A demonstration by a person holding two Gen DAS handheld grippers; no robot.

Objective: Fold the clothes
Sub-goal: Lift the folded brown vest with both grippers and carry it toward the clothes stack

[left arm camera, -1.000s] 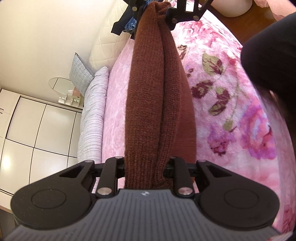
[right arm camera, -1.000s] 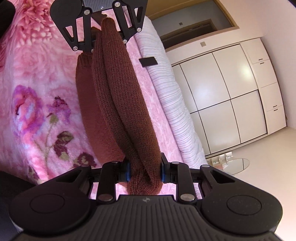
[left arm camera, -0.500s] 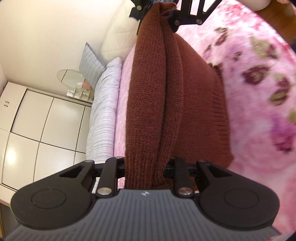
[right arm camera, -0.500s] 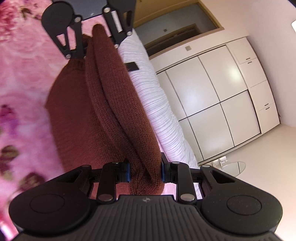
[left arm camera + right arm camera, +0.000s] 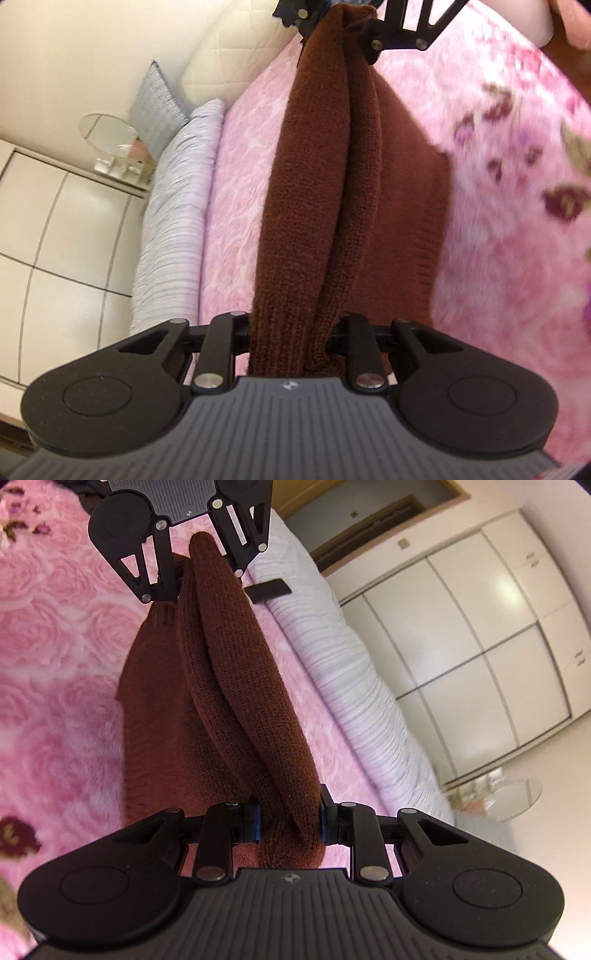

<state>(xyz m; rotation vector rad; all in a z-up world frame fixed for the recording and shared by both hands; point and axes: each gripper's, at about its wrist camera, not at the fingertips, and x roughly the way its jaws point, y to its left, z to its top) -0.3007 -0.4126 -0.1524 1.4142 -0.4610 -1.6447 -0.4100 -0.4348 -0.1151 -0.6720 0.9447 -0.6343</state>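
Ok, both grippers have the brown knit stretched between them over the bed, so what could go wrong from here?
1. The brown sweater is bunched thick in the left gripper and the right gripper; a layer might slip out under tension.
2. Its loose lower part drapes onto the pink blanket, so it may drag and crease the fold.

A pink flowery blanket (image 5: pixel 498 229) is lying over the bed. A white stripy pillow (image 5: pixel 173 221) is lying along its edge, and a grey cushion (image 5: pixel 157 107) is leaning by the wall. White cupboard doors (image 5: pixel 469 672) are standing behind. A small round glass table (image 5: pixel 107 129) is sitting nearby.
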